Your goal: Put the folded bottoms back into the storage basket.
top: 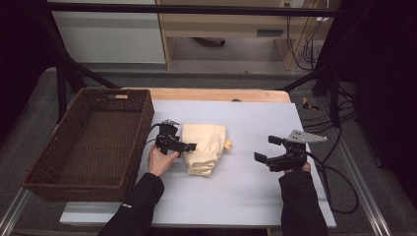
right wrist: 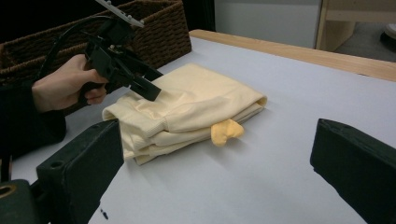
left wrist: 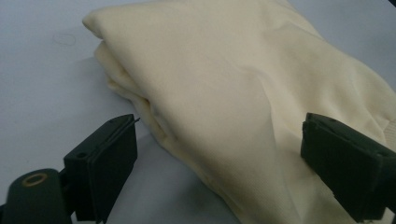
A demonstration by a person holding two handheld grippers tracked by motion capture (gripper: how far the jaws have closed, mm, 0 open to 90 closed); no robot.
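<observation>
A folded cream cloth (top: 204,147) lies in the middle of the light table sheet (top: 246,196), with a small orange bit (top: 228,144) poking out at its right side. My left gripper (top: 191,146) is at the cloth's left edge. In the left gripper view its jaws (left wrist: 219,130) stand apart around the folded edge of the cloth (left wrist: 224,84), one beside it on the sheet, the other over it, not pressing. From the right gripper view the left gripper (right wrist: 147,88) hovers just over the cloth (right wrist: 187,107). My right gripper (top: 263,148) stands open to the right of the cloth, nothing between its jaws (right wrist: 219,158).
A dark wicker basket (top: 142,128) stands at the table's left, right beside the left hand, and is seen behind that hand in the right gripper view (right wrist: 159,28). A wooden table edge (top: 216,94) runs along the back. Cables (top: 339,182) trail off at the right.
</observation>
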